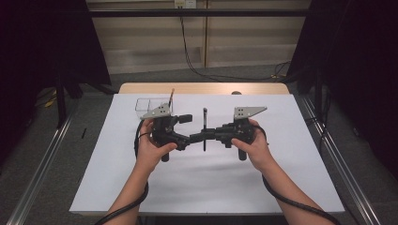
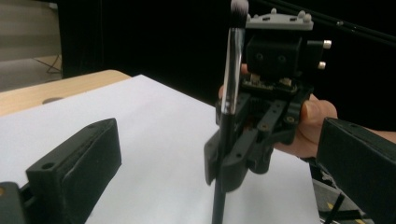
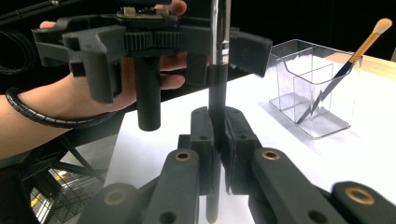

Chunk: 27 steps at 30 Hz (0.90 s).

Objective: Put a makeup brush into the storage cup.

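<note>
**Brush handoff, mid-table**

The right gripper (image 3: 217,140) has its jaws clamped on the dark handle of a makeup brush (image 2: 232,74), holding it upright over the white sheet (image 1: 202,187) — bristles up. The left gripper (image 1: 180,125) faces it with its jaws spread wide and nothing between them, so the brush rides on 1 grip only. My guess: upright keeps it ready to drop into the clear organizer (image 3: 310,88) at the back left, where 1 tan-tipped brush (image 3: 362,46) already leans in a compartment.
</note>
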Tool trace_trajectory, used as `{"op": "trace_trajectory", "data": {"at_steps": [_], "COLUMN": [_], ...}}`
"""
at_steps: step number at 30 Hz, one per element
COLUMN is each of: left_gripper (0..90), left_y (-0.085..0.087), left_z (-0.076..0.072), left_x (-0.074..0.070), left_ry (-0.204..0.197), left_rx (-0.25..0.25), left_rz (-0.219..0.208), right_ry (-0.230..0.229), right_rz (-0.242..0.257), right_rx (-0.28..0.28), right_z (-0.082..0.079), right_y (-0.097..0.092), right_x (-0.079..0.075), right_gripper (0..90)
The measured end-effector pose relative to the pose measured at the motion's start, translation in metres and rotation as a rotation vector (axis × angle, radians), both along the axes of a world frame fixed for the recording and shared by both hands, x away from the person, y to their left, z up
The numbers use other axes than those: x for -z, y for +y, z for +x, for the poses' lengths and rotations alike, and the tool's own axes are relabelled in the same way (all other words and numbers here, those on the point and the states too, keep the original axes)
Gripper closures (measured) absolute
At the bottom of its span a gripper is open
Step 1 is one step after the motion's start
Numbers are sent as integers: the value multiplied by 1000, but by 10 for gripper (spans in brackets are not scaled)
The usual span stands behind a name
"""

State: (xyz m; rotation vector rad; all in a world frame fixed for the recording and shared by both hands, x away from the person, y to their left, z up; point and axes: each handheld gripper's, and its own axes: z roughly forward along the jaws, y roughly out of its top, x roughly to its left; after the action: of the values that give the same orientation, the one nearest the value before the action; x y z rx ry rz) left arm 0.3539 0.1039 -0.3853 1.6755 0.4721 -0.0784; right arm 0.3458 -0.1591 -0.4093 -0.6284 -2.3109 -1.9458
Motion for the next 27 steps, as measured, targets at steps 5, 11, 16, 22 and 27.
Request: {"op": "trace_trajectory", "data": {"at_steps": [5,11,16,22,27], "left_gripper": [0,153,336,497,654], "left_y": [-5,-4,-3,-2,1], "left_z": [1,2,3,1,1], "left_x": [-4,-5,-6,-7,-6], "left_ry": [-28,-39,-38,-61,-46], "left_rx": [-40,-45,-23,-24,-20], "left_rz": [20,9,-10,-17,-29], "right_ry": [2,-4,-6,-11,-18], "right_rz": [-4,-12,-12,-16,-19], "right_rx": [-4,-8,-5,-5,-4], "right_z": [0,-1,-1,-1,-2], "right_y": [2,4,5,7,8], "right_x": [2,1,1,1,1], "right_gripper": [846,846,846,846,846]}}
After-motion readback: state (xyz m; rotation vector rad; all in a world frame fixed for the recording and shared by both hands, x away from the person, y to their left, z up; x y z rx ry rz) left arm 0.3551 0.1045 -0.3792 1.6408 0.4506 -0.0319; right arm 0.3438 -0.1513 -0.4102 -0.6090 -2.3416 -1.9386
